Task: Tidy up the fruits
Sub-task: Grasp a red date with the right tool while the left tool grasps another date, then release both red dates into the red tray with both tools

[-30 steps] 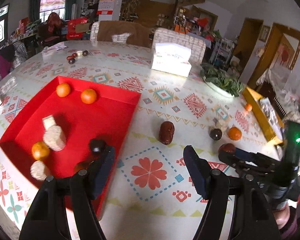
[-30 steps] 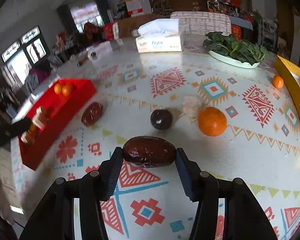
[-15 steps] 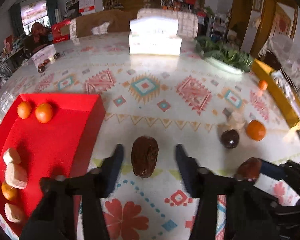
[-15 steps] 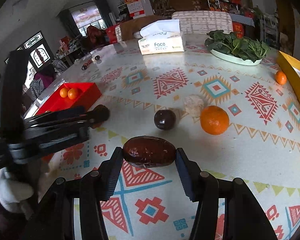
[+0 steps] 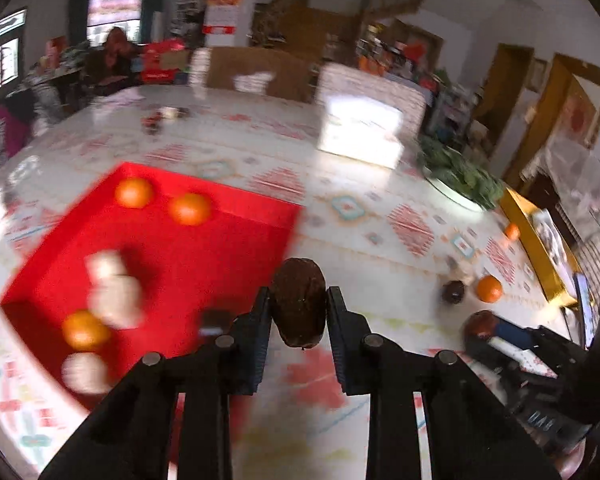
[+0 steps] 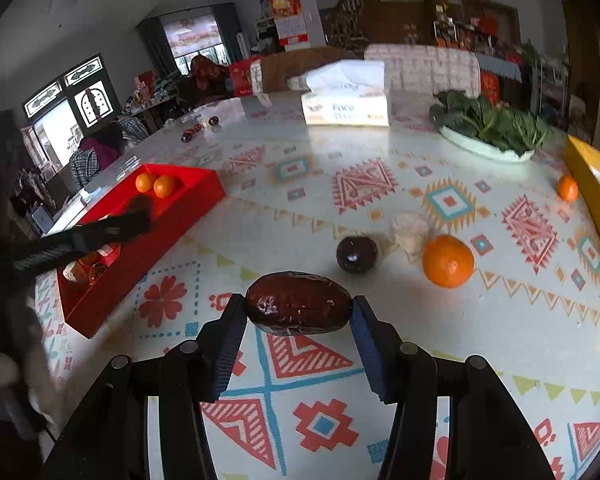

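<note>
My left gripper (image 5: 298, 312) is shut on a brown date (image 5: 299, 300) and holds it above the table by the right edge of the red tray (image 5: 228, 236). The tray holds oranges (image 5: 189, 209), pale pieces (image 5: 116, 300) and a dark fruit (image 5: 214, 320). My right gripper (image 6: 298, 308) is shut on another brown date (image 6: 298, 303) above the patterned tablecloth. A dark round fruit (image 6: 357, 253), a pale piece (image 6: 410, 232) and an orange (image 6: 448, 261) lie on the table ahead of it. The left gripper (image 6: 136, 216) shows over the red tray (image 6: 188, 208) in the right wrist view.
A tissue box (image 6: 346, 108) and a plate of greens (image 6: 488, 128) stand at the far side. A yellow box (image 6: 592, 184) lies at the right edge with a small orange (image 6: 567, 188) beside it. Small dark objects (image 6: 198, 130) sit far left.
My left gripper closed on the date that lay between its fingers, lifted it and swung left toward the red tray. The right gripper kept still with its date.
</note>
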`<state>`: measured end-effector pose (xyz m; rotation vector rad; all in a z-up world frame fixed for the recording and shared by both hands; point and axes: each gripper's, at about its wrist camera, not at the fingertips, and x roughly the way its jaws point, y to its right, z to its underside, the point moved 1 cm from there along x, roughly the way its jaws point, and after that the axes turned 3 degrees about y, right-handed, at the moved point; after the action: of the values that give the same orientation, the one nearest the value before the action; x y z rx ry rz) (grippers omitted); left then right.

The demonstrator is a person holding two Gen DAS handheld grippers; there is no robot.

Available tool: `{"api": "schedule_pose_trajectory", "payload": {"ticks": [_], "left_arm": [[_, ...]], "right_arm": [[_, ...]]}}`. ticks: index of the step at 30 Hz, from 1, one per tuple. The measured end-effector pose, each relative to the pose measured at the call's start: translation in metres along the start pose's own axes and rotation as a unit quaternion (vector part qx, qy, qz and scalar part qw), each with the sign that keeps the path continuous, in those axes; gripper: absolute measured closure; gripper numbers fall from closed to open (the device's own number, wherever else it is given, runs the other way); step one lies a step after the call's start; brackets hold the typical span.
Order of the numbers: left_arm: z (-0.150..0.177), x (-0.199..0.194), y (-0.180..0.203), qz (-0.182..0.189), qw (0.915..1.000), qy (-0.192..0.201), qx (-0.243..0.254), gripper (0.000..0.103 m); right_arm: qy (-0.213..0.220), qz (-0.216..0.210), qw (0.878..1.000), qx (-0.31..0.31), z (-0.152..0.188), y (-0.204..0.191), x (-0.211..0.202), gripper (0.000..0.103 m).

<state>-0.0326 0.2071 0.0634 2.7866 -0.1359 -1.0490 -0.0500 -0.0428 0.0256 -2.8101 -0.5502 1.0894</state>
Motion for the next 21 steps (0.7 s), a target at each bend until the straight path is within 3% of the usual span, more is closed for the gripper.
{"api": "schedule_pose_trajectory", "payload": {"ticks": [7, 13, 21], "left_arm": [[-0.023, -0.037, -0.099, -0.082, 0.9952, 0.031, -0.043, 0.077], [-0.028, -0.012, -0.152, -0.097, 0.9921, 0.005, -0.079, 0.077], [-0.022, 0.023, -0.171, -0.095, 0.9918, -0.019, -0.084, 0.077]], "right_arm": [[-0.005, -0.073, 0.997, -0.020, -0.033, -0.058, -0.002, 0.045], [-0.034, -0.114, 0.991, -0.064, -0.062, -0.128, 0.041, 0.045], [-0.089, -0.113, 0.985, -0.093, -0.064, -0.176, 0.115, 0.045]]}}
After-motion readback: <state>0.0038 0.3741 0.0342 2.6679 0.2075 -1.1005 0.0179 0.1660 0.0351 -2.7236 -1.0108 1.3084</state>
